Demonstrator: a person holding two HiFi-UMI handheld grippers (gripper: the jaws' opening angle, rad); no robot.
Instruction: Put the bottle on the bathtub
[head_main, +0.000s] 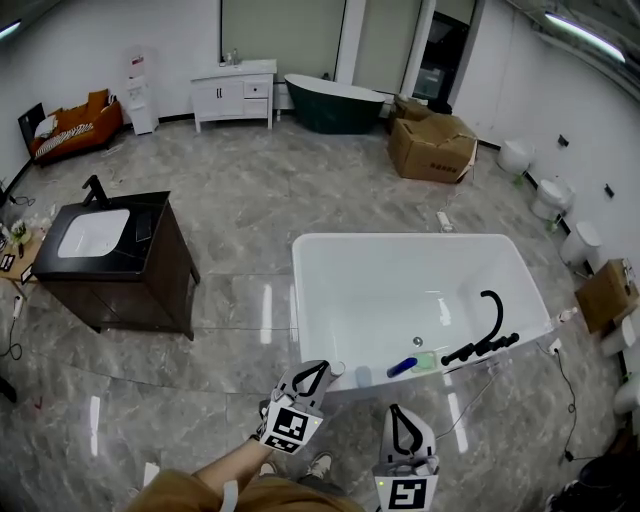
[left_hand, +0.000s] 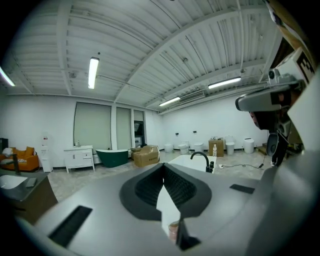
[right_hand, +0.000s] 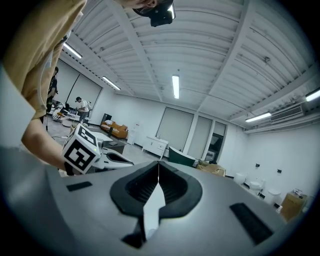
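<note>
A white bathtub (head_main: 310, 300) fills the middle of the head view, with a black faucet (head_main: 490, 320) on its right rim. A blue bottle (head_main: 402, 367) lies on its side at the tub's near edge, beside a pale green item (head_main: 426, 360). My left gripper (head_main: 319, 370) is shut and empty, its tips at the near rim just left of the bottle. My right gripper (head_main: 398, 412) is also shut and empty, a little in front of the bottle. In the gripper views, the left gripper (left_hand: 163, 165) and the right gripper (right_hand: 158, 163) show jaws pressed together, and the tub and faucet (left_hand: 201, 160) lie beyond the left one.
A black vanity with a white basin (head_main: 100, 235) stands to the left. At the back are a dark green tub (head_main: 335, 100), a white cabinet (head_main: 235, 92) and cardboard boxes (head_main: 432, 147). Toilets (head_main: 552, 197) line the right wall. A cable (head_main: 480, 395) runs over the floor.
</note>
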